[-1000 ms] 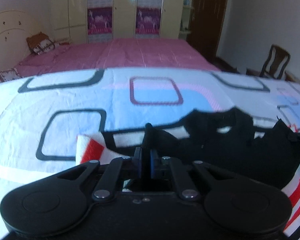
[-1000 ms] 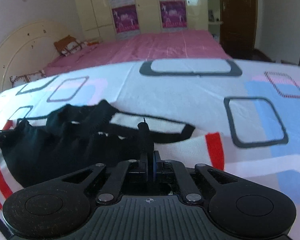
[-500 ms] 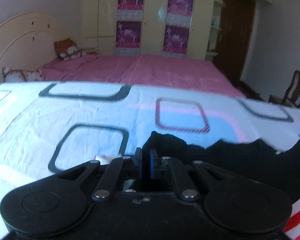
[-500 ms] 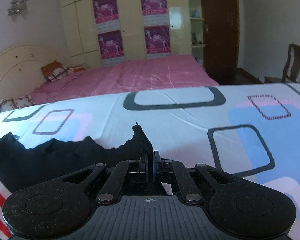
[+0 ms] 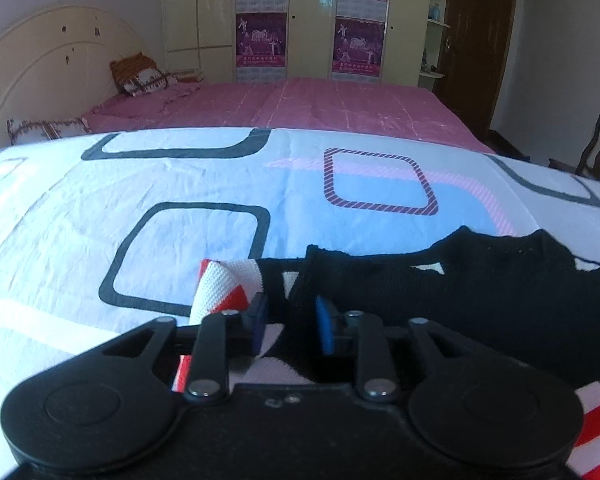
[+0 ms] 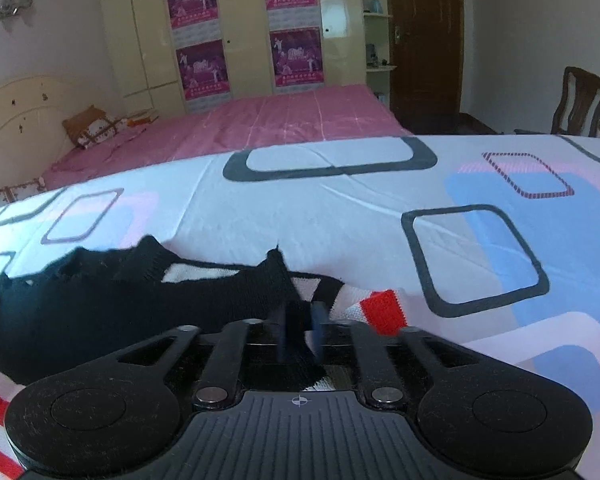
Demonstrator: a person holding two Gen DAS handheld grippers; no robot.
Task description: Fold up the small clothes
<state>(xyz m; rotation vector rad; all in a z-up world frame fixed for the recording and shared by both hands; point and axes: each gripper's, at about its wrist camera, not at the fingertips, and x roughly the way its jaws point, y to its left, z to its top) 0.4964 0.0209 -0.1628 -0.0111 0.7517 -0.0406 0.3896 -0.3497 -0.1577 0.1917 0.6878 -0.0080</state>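
A small knit garment, black (image 5: 480,300) with white and red stripes (image 5: 224,284), lies on the patterned sheet (image 5: 180,184). Its black part is folded over the striped part. In the left wrist view my left gripper (image 5: 290,324) sits at the fold's left corner. Its jaws are opening, and black cloth stands loose between the blue pads (image 5: 324,328). In the right wrist view the garment (image 6: 100,304) spreads to the left. My right gripper (image 6: 299,330) is at the fold's right corner beside a red-and-white cuff (image 6: 380,310). Its jaws are opening too, with black cloth between them.
The white sheet with blue, pink and dark square outlines runs wide on all sides. Behind it stand a pink bed (image 5: 300,104), a cream headboard (image 5: 40,76), pillows (image 5: 140,76), a wardrobe with purple posters (image 6: 296,56), a dark door (image 6: 424,36) and a wooden chair (image 6: 580,100).
Both grippers, shut on the black cloth's corners, carried them forward over the striped part and lowered them. Now both pairs of jaws have parted and the black layer lies flat.
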